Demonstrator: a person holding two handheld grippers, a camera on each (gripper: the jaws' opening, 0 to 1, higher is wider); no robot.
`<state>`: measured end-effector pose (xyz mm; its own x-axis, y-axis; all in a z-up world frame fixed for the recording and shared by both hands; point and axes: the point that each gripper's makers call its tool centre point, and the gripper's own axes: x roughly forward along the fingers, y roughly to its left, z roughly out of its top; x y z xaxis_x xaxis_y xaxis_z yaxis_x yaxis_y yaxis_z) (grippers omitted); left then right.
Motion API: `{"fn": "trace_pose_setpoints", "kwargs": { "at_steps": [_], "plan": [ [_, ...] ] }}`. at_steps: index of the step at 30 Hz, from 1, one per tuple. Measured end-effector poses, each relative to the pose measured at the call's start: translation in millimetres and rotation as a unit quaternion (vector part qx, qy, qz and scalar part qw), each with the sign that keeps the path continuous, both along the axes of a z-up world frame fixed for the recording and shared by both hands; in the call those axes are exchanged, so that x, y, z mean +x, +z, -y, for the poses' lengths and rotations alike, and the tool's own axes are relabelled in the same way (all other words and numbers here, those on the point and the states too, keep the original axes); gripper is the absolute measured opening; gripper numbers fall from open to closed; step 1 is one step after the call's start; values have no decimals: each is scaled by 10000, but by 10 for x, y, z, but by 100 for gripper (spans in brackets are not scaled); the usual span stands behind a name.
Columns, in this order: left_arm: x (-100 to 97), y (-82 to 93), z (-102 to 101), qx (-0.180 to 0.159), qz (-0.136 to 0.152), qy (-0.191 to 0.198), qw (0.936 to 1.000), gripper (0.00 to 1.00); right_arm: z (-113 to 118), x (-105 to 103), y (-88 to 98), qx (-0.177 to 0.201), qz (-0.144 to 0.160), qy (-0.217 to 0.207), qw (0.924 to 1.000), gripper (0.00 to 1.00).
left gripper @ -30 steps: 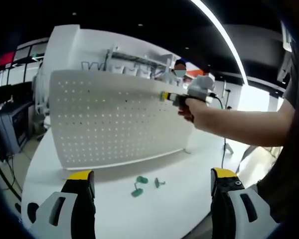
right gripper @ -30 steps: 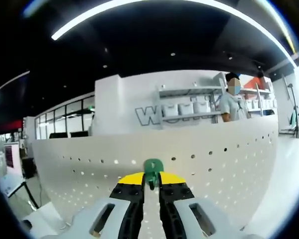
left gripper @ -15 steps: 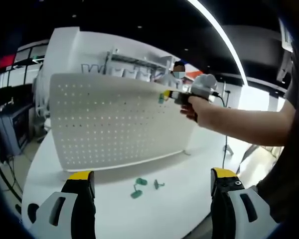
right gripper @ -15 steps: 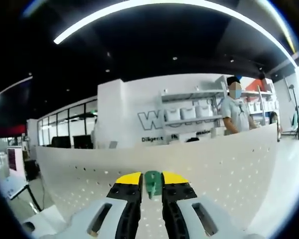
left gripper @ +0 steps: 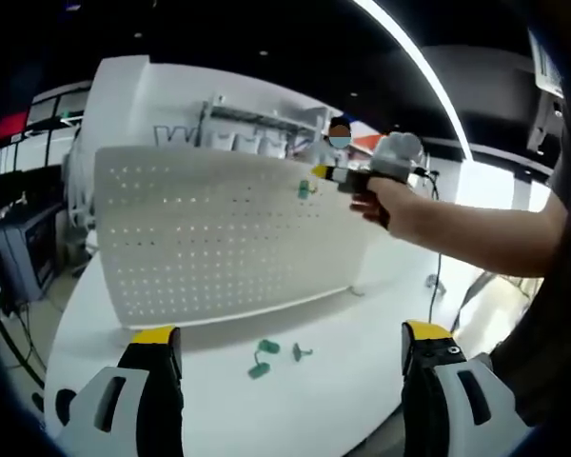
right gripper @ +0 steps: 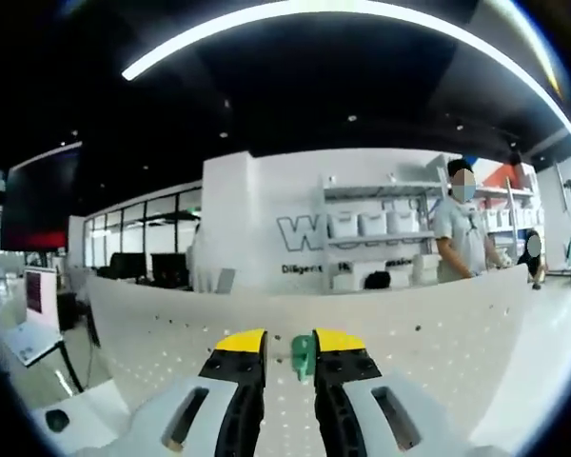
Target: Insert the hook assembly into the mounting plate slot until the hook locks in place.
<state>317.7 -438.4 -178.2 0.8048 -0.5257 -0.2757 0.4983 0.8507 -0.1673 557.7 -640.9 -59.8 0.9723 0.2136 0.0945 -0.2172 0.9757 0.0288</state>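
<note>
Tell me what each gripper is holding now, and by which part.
The right gripper pinches a small green plastic hook by its near end, at the white perforated board. The left gripper is open and holds nothing.

Pegboard [left gripper: 219, 238]: upright on white table [left gripper: 343, 381]
Hook [left gripper: 306, 188]: green, at board's upper part
Right gripper [left gripper: 325, 174]: beside hook
Loose hooks [left gripper: 266, 354]: on table

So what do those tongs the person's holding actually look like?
Each of the left tongs has two chunky pale grey arms with slot-shaped cutouts, black inner pads and bright yellow tips. The right tongs look the same. Seen from the left gripper view, the right tongs carry a rounded grey housing with a dark cable trailing off it. The forearm behind it is bare, without a sleeve.
</note>
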Motion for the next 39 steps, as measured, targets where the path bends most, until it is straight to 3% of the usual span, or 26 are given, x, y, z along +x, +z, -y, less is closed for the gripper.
{"fn": "trace_pose_setpoints", "kwargs": {
  "at_steps": [6,17,20,30,39],
  "plan": [
    [0,-13,-9,35,-3,10,10000,97,34,-83,0,-66,0,69,10000,16],
    [3,-15,6,38,-14,-3,10000,96,96,-426,-28,-396,99,229,9989,15],
    [-9,-38,21,40,-49,-28,10000,96,40,-492,-156,-537,-58,449,9975,15],
    [-63,-51,6,91,-72,-44,9999,97,-42,-748,-241,-662,-95,726,9951,16],
    [-62,-40,-43,111,-62,0,9999,97,-99,-1023,-631,-744,-549,998,9907,18]
  ]
}}
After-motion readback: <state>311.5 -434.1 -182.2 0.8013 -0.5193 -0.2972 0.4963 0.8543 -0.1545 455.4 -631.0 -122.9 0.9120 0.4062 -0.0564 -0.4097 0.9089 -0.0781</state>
